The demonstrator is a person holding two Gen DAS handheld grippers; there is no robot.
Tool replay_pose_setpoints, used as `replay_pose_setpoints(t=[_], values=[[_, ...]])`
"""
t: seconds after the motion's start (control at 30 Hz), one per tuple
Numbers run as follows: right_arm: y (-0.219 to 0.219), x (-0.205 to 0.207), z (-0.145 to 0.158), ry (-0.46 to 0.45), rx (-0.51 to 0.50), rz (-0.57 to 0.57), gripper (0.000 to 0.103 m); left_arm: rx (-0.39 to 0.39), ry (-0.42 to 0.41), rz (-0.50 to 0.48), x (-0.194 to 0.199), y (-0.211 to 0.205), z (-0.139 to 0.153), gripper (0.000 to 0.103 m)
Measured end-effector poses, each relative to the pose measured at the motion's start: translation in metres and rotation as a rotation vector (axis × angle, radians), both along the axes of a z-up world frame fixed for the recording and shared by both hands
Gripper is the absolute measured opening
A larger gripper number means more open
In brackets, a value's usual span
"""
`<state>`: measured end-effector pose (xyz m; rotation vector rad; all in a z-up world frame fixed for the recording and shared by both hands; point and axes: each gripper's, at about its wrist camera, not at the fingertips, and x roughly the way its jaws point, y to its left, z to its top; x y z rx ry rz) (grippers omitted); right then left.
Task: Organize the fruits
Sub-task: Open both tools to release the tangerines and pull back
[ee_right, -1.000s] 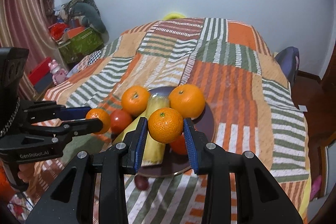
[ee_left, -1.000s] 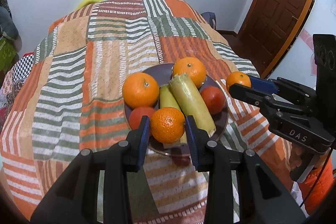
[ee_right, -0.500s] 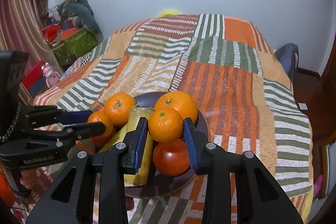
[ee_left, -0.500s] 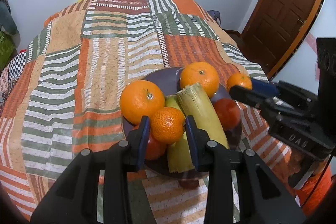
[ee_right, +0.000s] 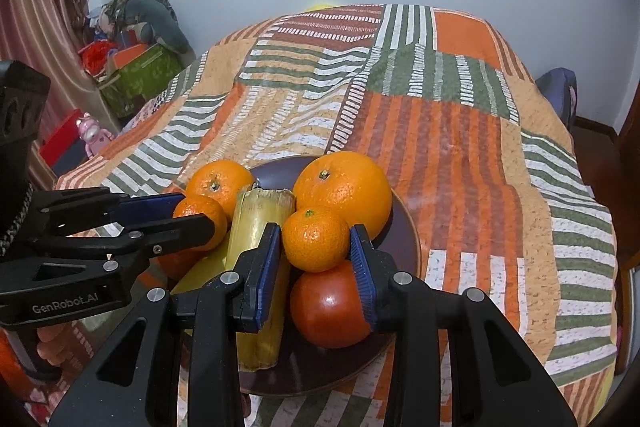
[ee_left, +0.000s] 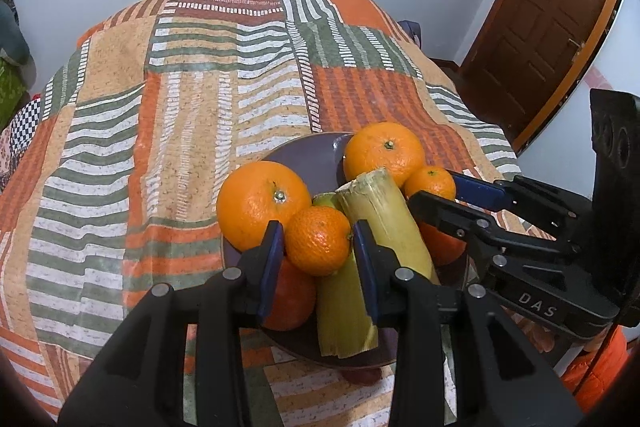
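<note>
Both grippers are held low over the plate on the desk. A small mandarin is clamped by the left gripper, another mandarin by the right gripper. The tomato is seen unobstructed only from the right wrist.

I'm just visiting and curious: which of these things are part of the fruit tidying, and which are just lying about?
Part of the job:
left gripper holding a mandarin
right gripper holding another mandarin
plate
big orange
tomato
sugarcane piece

Lying about:
green box
pink toy
door
</note>
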<state>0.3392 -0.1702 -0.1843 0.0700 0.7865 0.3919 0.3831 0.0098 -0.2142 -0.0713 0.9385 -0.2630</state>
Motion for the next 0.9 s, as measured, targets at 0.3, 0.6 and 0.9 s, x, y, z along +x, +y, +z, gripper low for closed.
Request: replay_pose_setpoints(t=[0.3, 0.6, 0.9], values=[[-0.002, -0.002, 0.0, 0.02, -0.019, -0.011, 0.043, 0.01, 0.021, -0.01, -0.002, -0.003, -0.003, 0.048], [-0.009, -0.018, 0.01, 0.015, -0.004, -0.003, 0.043, 0.053, -0.031, 0.004, -0.021, -0.001, 0.021, 0.049], [-0.016, -0.041, 0.023, 0.006, 0.008, -0.006, 0.043, 0.073, -0.035, 0.008, -0.047, 0.002, 0.038, 0.049]])
